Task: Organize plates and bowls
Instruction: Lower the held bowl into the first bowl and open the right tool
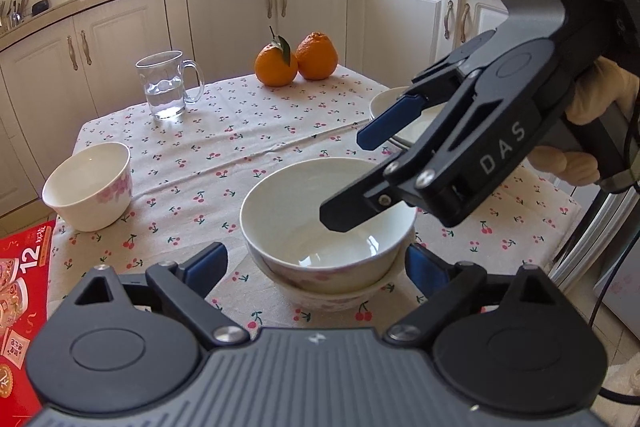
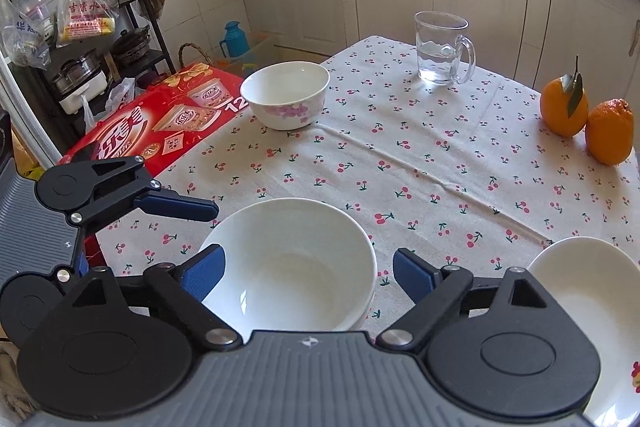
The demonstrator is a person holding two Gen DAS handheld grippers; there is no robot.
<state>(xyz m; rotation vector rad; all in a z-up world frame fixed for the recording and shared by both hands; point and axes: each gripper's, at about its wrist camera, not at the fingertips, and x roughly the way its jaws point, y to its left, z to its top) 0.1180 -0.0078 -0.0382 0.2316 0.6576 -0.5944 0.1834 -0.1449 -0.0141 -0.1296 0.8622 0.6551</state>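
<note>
A white bowl (image 1: 320,223) is nested in a second pink-flowered bowl (image 1: 332,301) on the cherry-print tablecloth; the stack also shows in the right wrist view (image 2: 292,267). My left gripper (image 1: 316,267) is open, its jaws on either side of the stack. My right gripper (image 2: 306,273) is open just above the top bowl; it shows in the left wrist view (image 1: 352,179). A single flowered bowl (image 1: 90,185) stands at the table's left edge, also in the right wrist view (image 2: 286,95). Another white dish (image 2: 592,291) sits at the right.
A glass mug of water (image 1: 166,85) and two oranges (image 1: 296,61) stand at the table's far side. A red box (image 2: 156,123) lies beside the table by the single bowl. Kitchen cabinets (image 1: 240,11) run behind.
</note>
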